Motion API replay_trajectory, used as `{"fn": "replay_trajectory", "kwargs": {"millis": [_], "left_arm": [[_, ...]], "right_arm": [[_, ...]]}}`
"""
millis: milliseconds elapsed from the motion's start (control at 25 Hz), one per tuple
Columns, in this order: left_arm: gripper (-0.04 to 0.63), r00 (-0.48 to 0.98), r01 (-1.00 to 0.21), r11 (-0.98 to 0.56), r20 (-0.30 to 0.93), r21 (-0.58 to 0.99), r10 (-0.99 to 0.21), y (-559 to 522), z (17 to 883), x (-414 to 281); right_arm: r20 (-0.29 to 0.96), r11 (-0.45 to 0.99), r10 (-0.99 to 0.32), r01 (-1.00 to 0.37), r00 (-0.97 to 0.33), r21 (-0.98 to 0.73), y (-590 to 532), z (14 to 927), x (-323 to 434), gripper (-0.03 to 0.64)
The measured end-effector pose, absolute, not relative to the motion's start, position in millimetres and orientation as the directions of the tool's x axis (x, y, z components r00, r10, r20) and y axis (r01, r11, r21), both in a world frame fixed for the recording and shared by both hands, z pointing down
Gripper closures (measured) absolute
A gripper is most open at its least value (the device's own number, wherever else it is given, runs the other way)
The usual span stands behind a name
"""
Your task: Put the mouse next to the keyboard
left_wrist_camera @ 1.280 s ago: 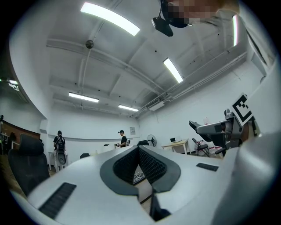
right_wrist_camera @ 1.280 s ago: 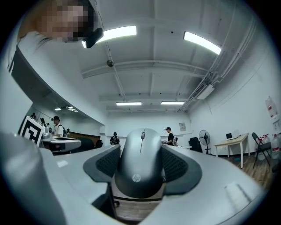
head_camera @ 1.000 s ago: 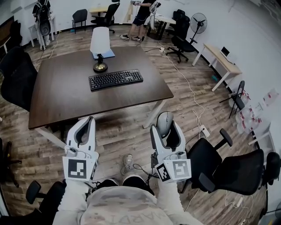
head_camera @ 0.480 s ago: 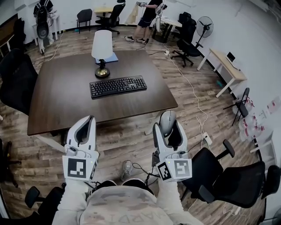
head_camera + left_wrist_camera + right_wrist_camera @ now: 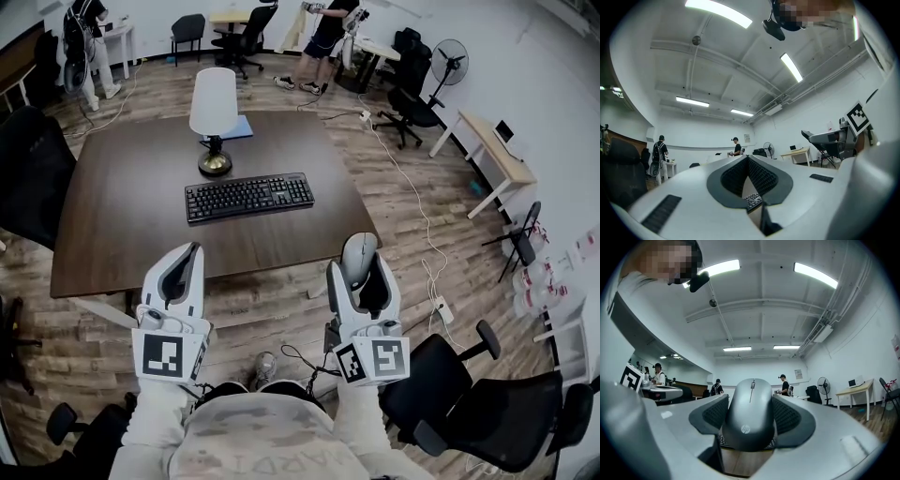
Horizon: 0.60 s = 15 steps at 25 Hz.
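Right gripper [image 5: 360,268] clamps the mouse [image 5: 356,251], near of the table [image 5: 122,220]; left gripper [image 5: 185,259] jaws meet, empty; lamp [image 5: 214,114] stands just beyond the keyboard [image 5: 248,197].

Ahead of you: dark brown table [image 5: 122,225] on wood-plank floor [image 5: 281,300]. On it: black keyboard [image 5: 248,197] near the middle, long side toward you. White-shaded lamp [image 5: 214,112], brass base, just behind the keyboard. Flat blue item [image 5: 240,127] at far edge, partly behind the shade.
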<state>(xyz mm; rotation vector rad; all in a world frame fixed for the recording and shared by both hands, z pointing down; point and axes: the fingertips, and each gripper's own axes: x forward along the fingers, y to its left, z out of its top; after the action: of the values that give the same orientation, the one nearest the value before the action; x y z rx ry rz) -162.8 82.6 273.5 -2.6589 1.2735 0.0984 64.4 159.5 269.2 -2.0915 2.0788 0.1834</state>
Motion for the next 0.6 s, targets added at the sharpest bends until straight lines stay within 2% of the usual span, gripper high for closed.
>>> {"fn": "replay_trajectory", "kwargs": {"millis": [600], "left_arm": [[0.589, 0.597, -0.801, -0.576, -0.143, -0.162, -0.789, 27, 269, -84]], "right_arm": [[-0.221, 0.058, -0.974, -0.997, -0.046, -0.049, 92, 272, 140, 0.311]]}}
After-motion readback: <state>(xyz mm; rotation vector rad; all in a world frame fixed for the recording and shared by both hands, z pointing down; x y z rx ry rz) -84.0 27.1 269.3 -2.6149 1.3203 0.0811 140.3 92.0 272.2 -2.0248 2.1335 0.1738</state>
